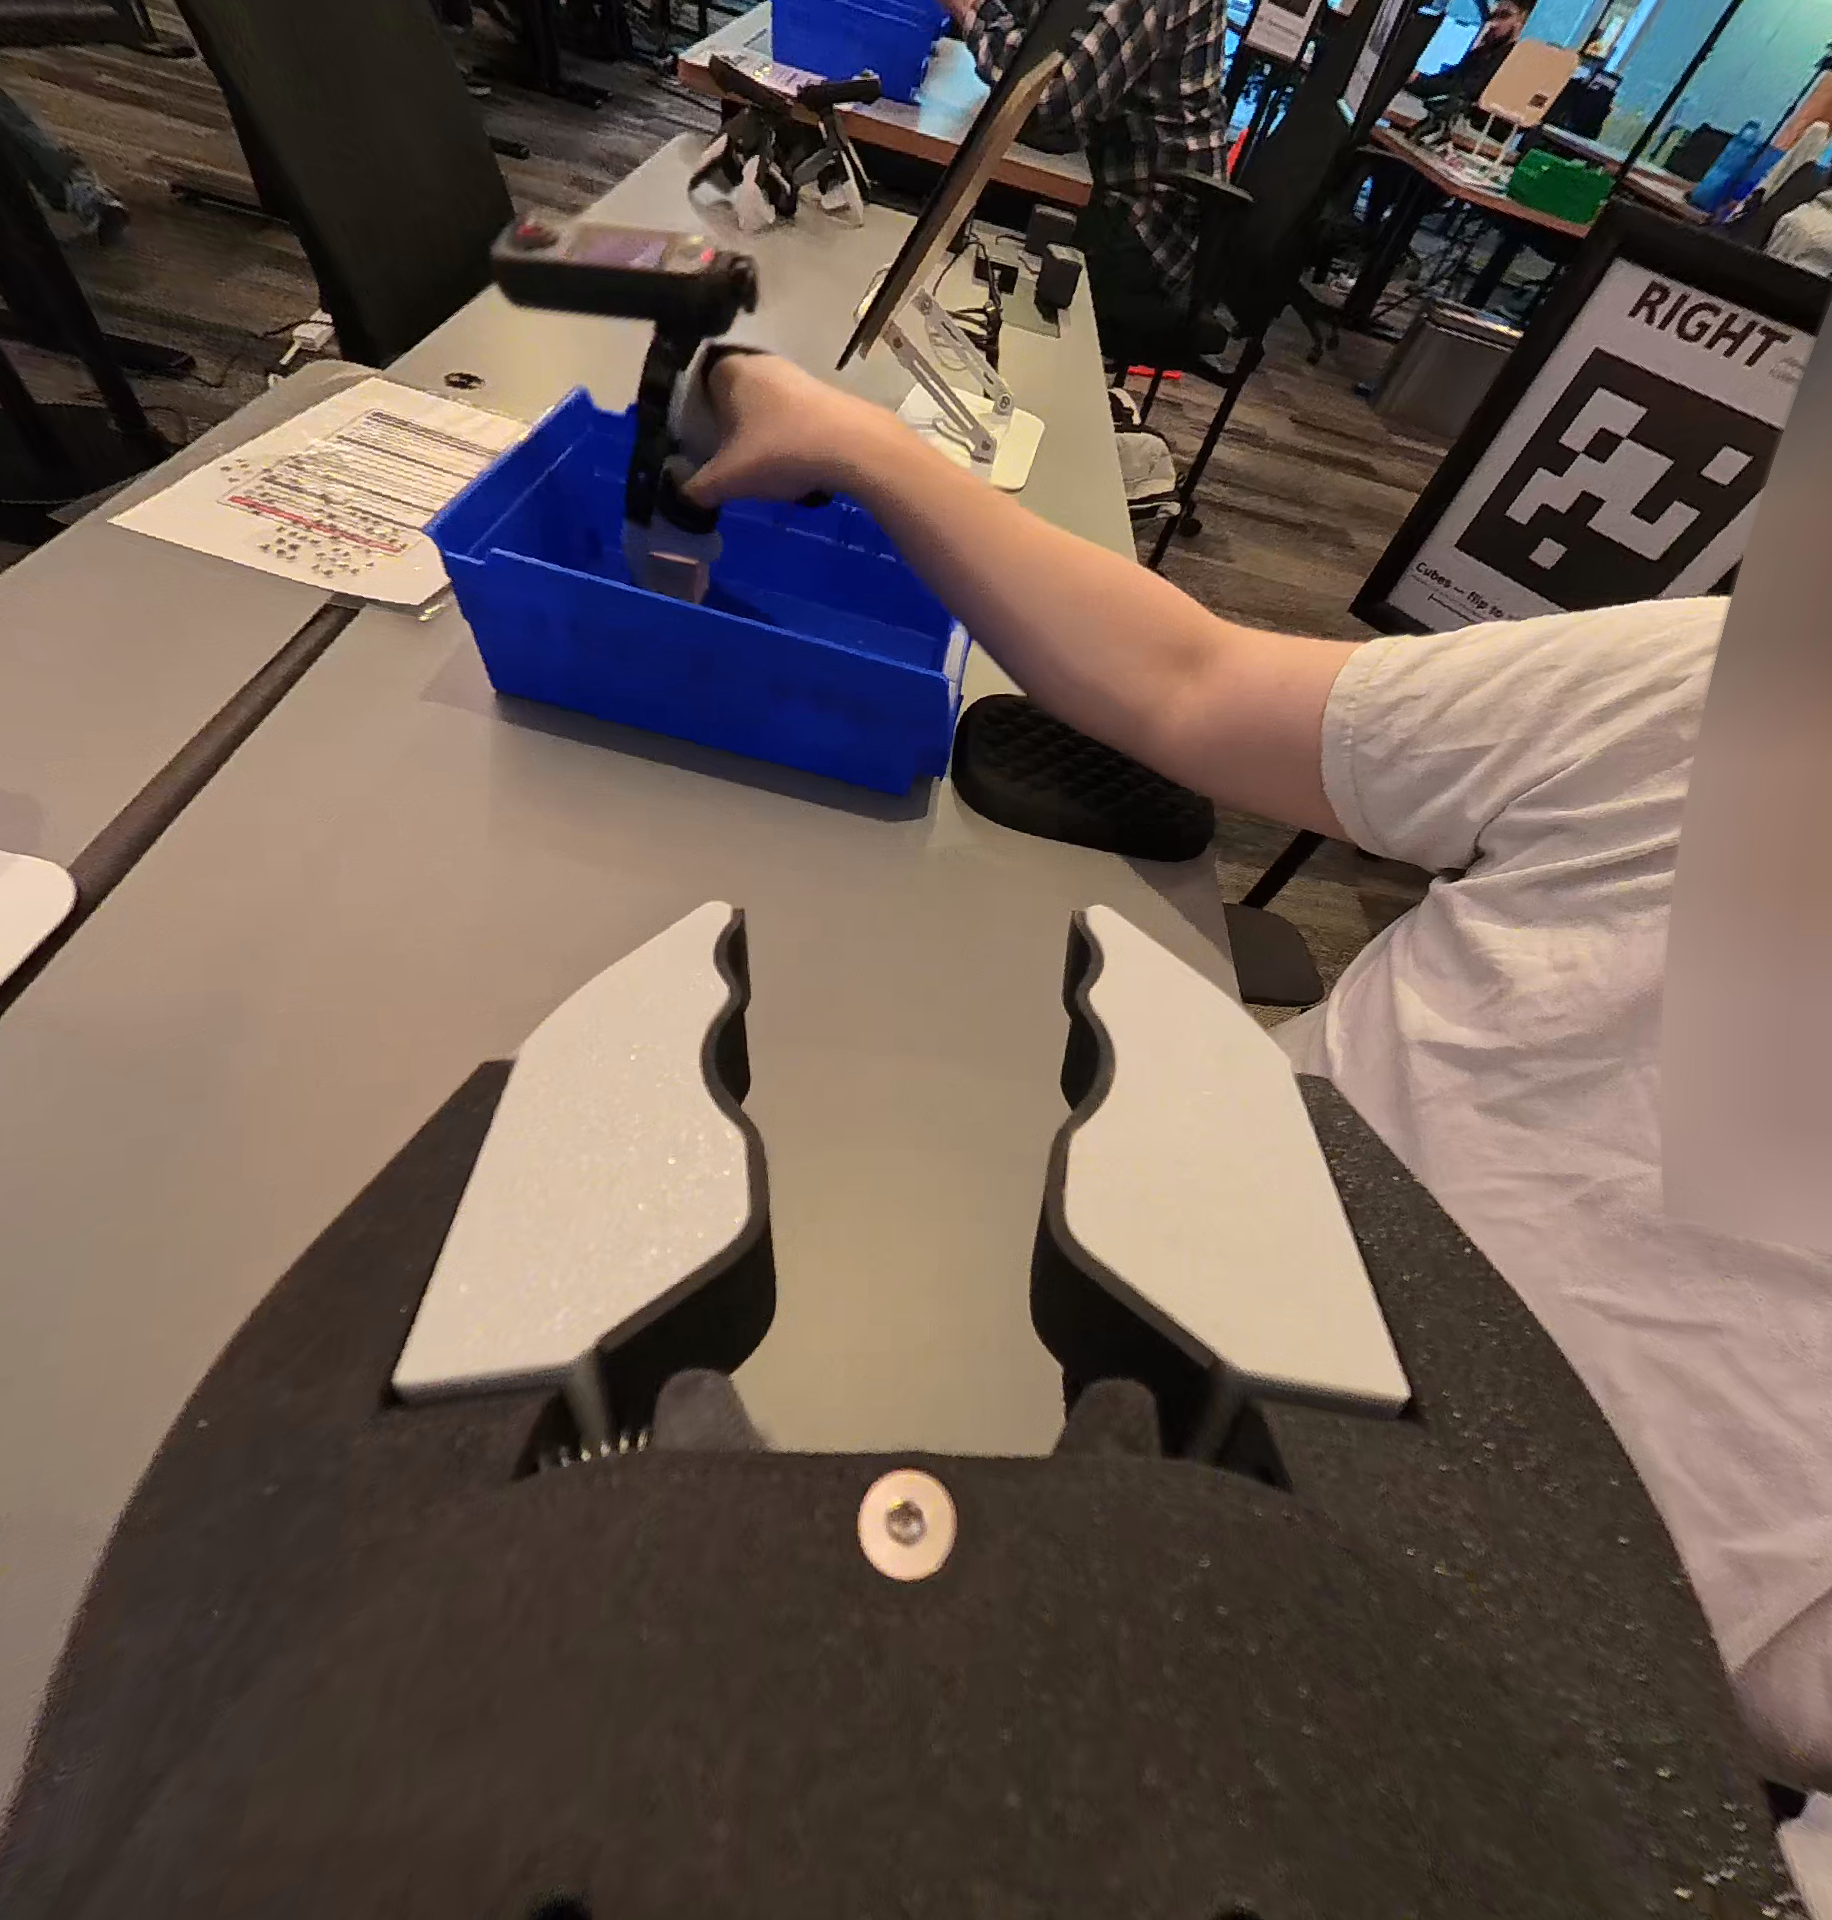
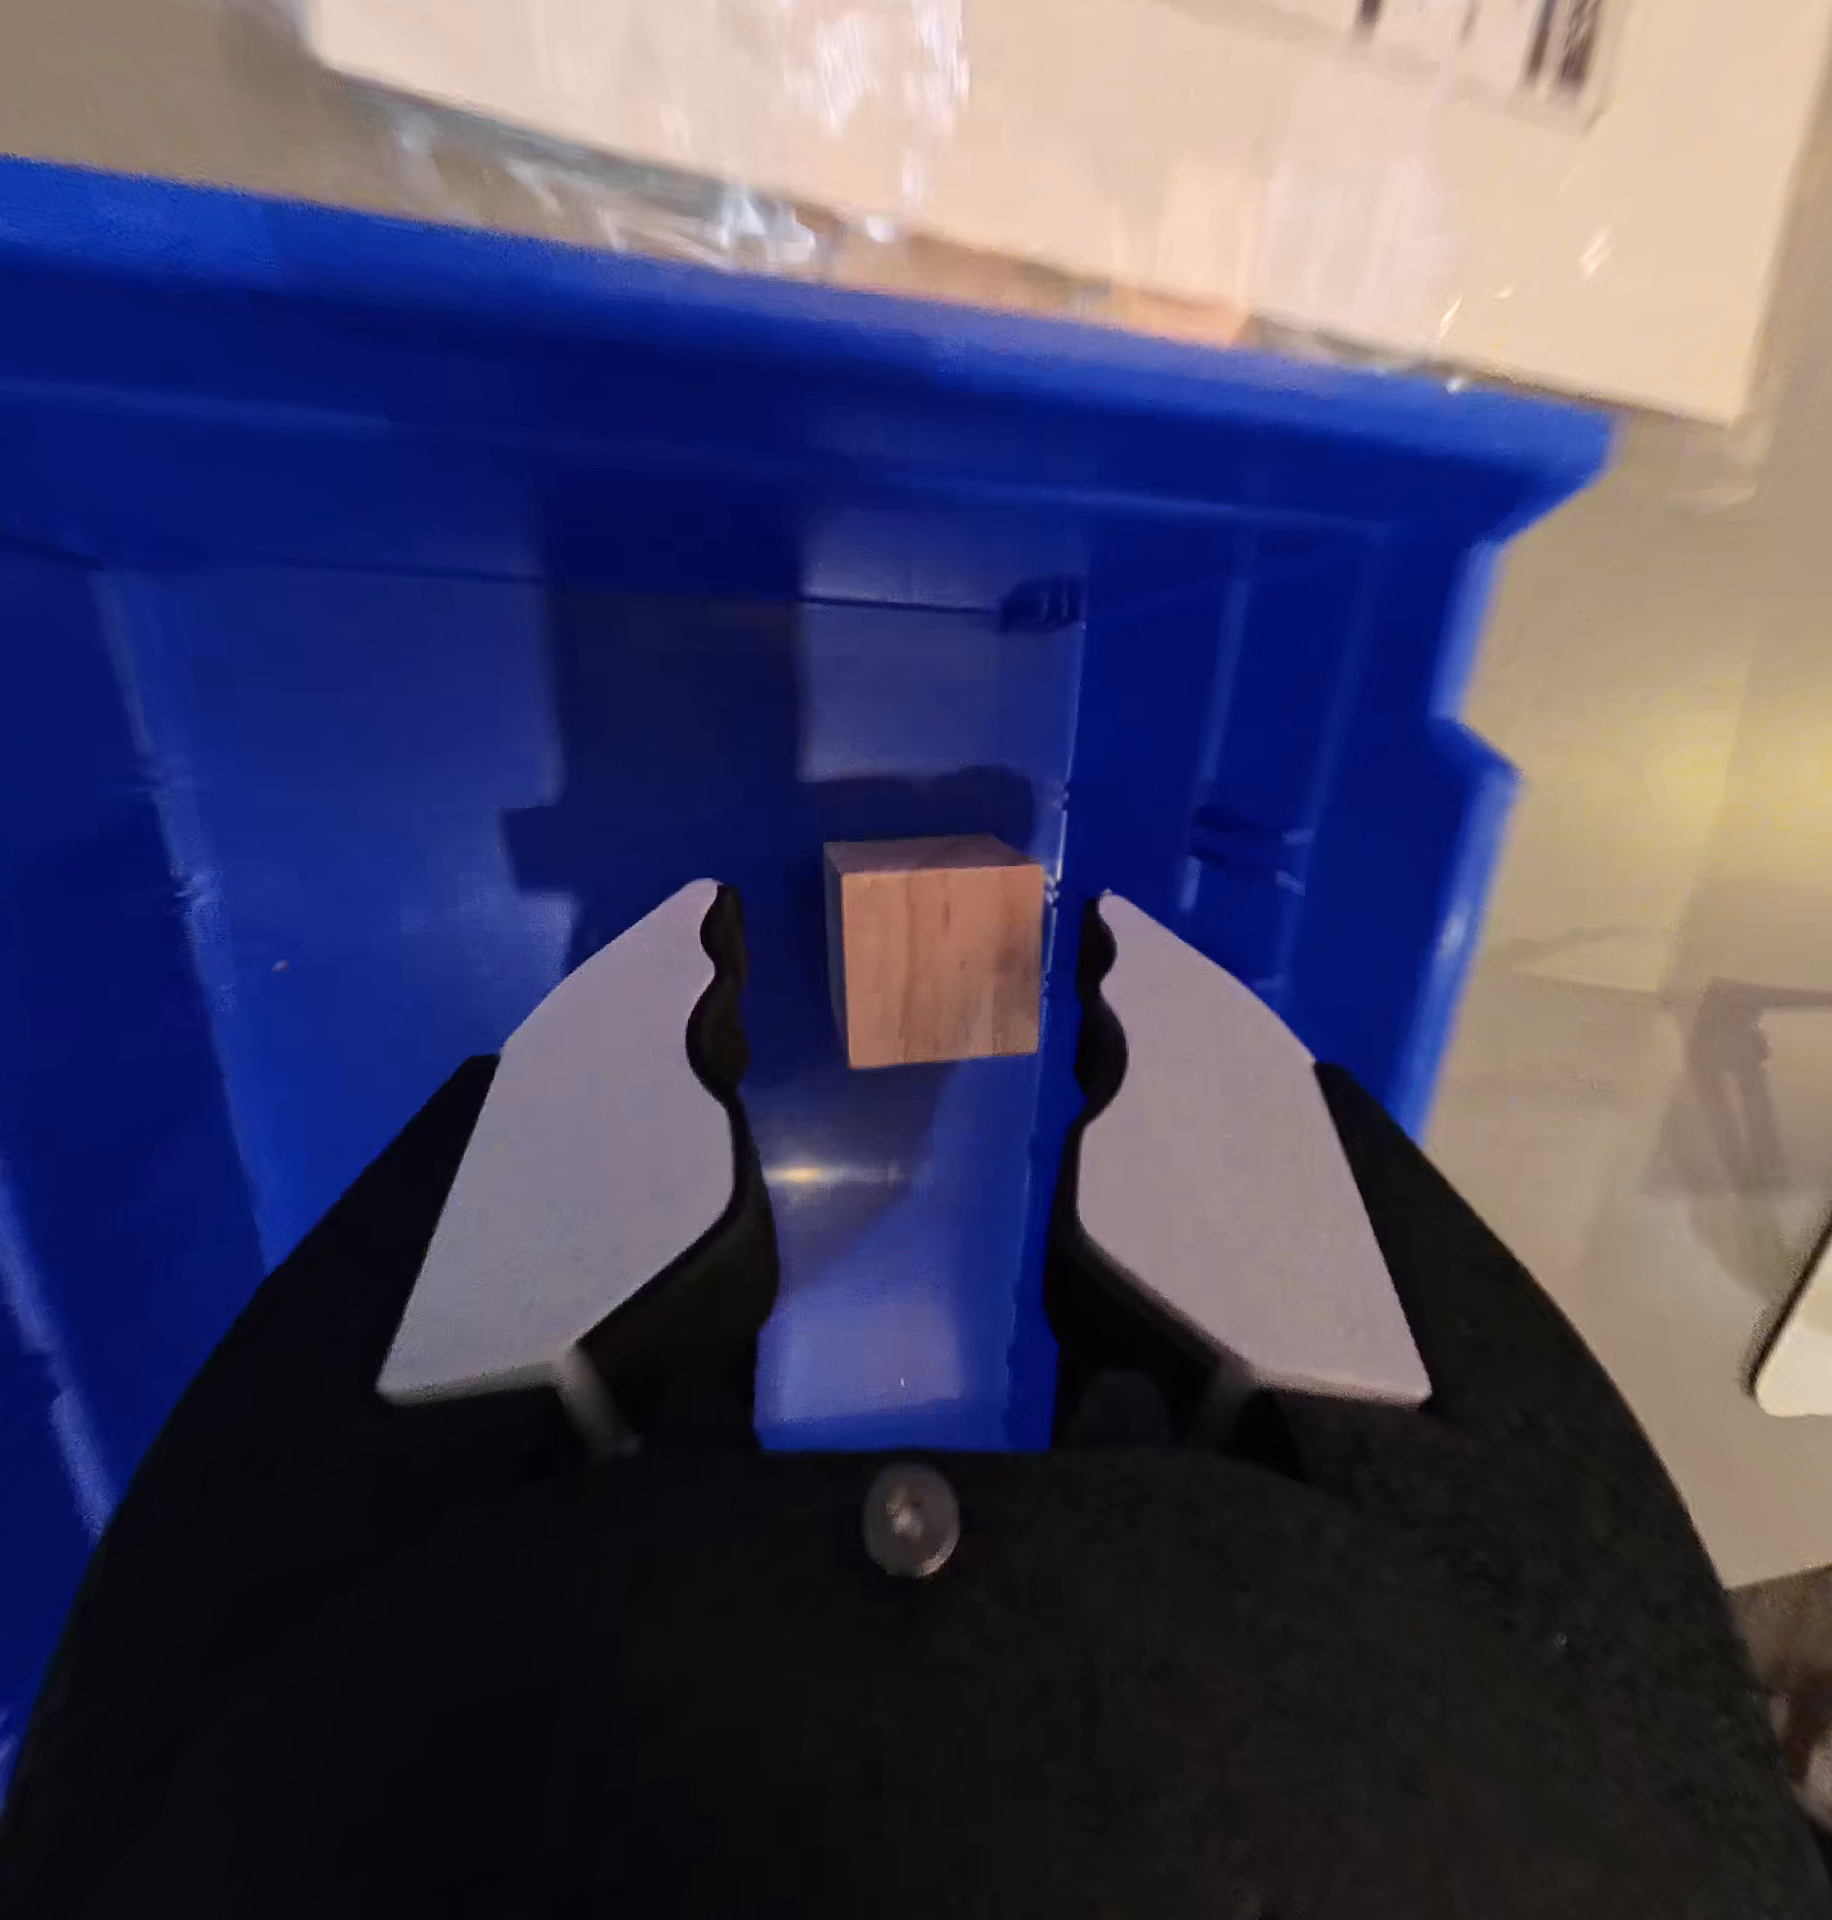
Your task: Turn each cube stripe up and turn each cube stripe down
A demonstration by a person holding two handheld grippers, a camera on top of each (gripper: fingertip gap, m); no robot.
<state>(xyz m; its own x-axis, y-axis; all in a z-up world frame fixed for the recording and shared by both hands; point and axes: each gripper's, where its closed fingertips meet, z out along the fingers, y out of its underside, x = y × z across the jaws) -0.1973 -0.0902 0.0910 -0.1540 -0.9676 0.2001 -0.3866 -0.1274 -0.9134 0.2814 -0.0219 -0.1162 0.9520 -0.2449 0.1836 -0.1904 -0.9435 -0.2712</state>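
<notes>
reaching into the blue bin (image 2: 372, 623), the right gripper (image 2: 907, 940) is spreading its fingers wide around the wooden cube (image 2: 938, 951), next needing to close.

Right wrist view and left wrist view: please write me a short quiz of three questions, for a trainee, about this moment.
1. True or false: the right gripper is closed on the wooden cube.
2. Where is the cube? A. on the grey table B. inside the blue bin C. on the black pad
3. What does the left gripper hold?

Key: 1. False, it is open. 2. B. 3. Nothing; it is open over the table.
</notes>
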